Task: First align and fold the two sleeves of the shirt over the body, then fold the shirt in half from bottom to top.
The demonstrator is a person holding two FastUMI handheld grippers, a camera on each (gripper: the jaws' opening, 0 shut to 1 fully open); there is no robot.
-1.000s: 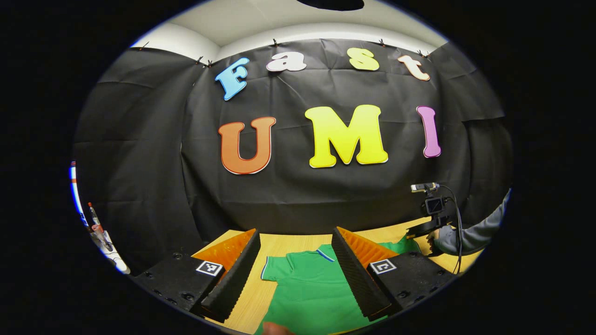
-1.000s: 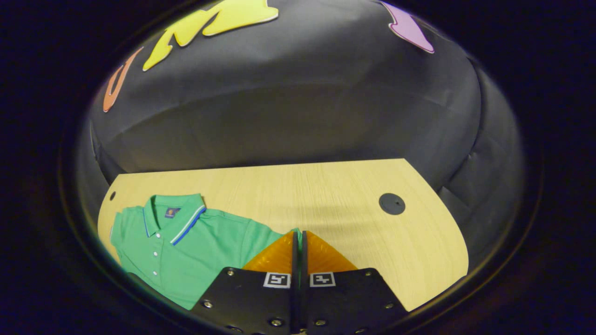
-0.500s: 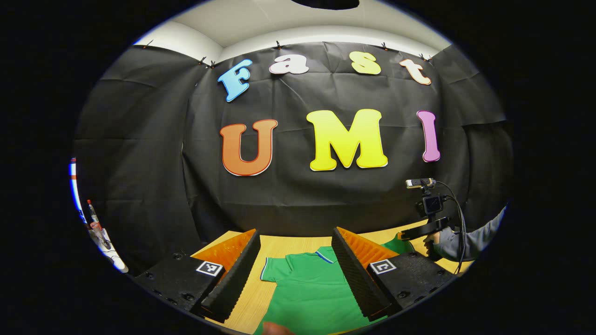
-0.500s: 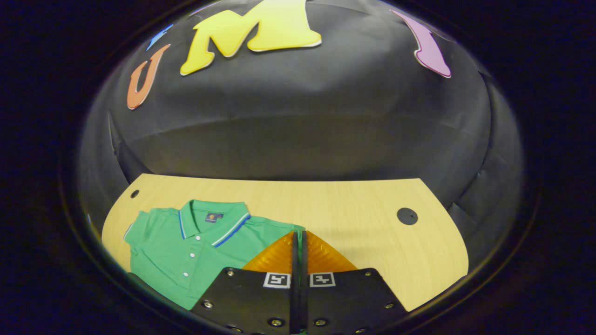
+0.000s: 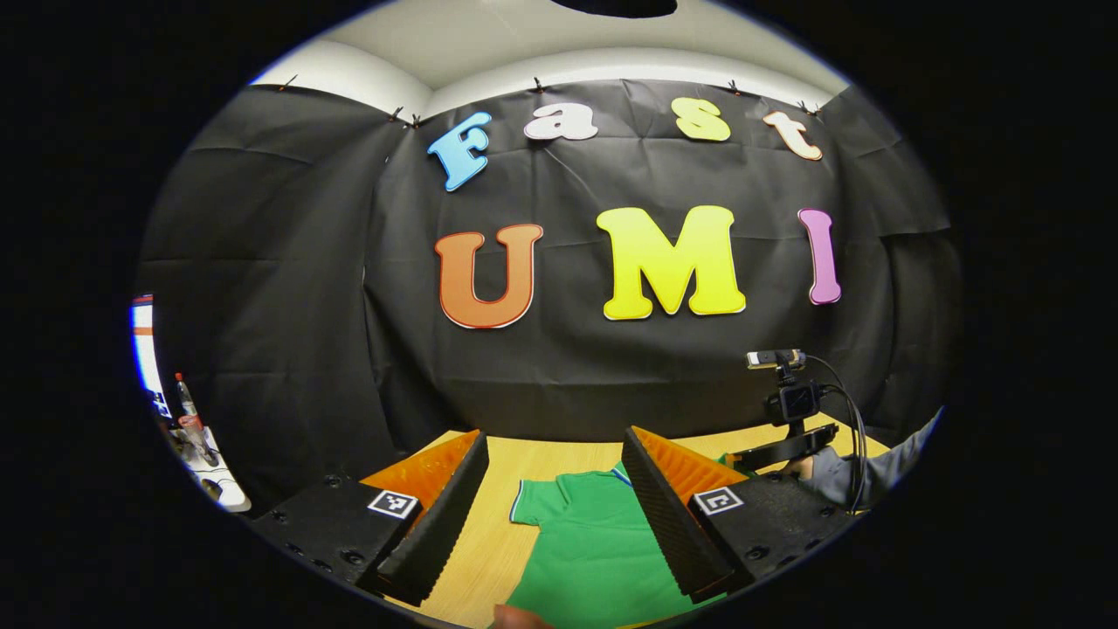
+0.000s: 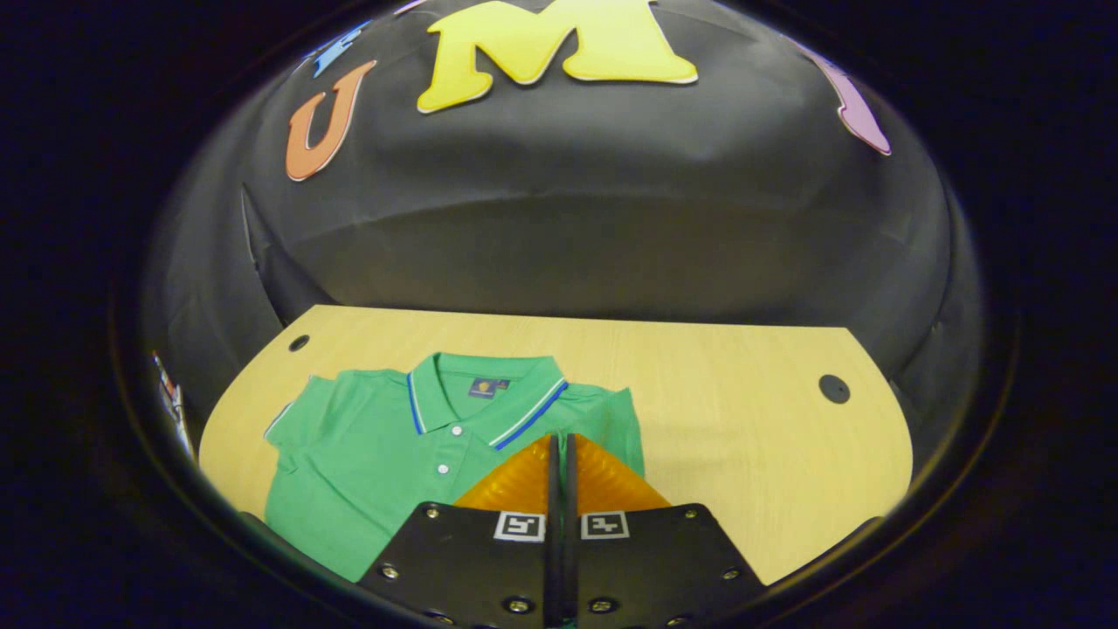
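Note:
A green polo shirt (image 6: 376, 454) with a striped collar lies face up on the wooden table (image 6: 742, 437), collar toward the wall. In the right gripper view, my right gripper (image 6: 560, 441) is shut on the shirt's right sleeve, and a thin green strip shows between its closed fingers. The sleeve (image 6: 616, 428) is drawn in beside the collar. In the left gripper view, my left gripper (image 5: 553, 441) hovers open above the shirt (image 5: 585, 542), near its other sleeve (image 5: 528, 507), holding nothing. Farther right a hand in a grey sleeve (image 5: 873, 472) holds the other gripper's camera mount (image 5: 790, 402).
A round black cable cap (image 6: 833, 389) sits in the table at the right, and a small hole (image 6: 299, 342) at the far left corner. The black cloth wall stands close behind the table. A bottle and clutter (image 5: 188, 411) lie at the far left.
My right gripper has carried the pinched sleeve leftward, from out beside the shirt to near the collar. The left gripper has stayed open and barely shifted.

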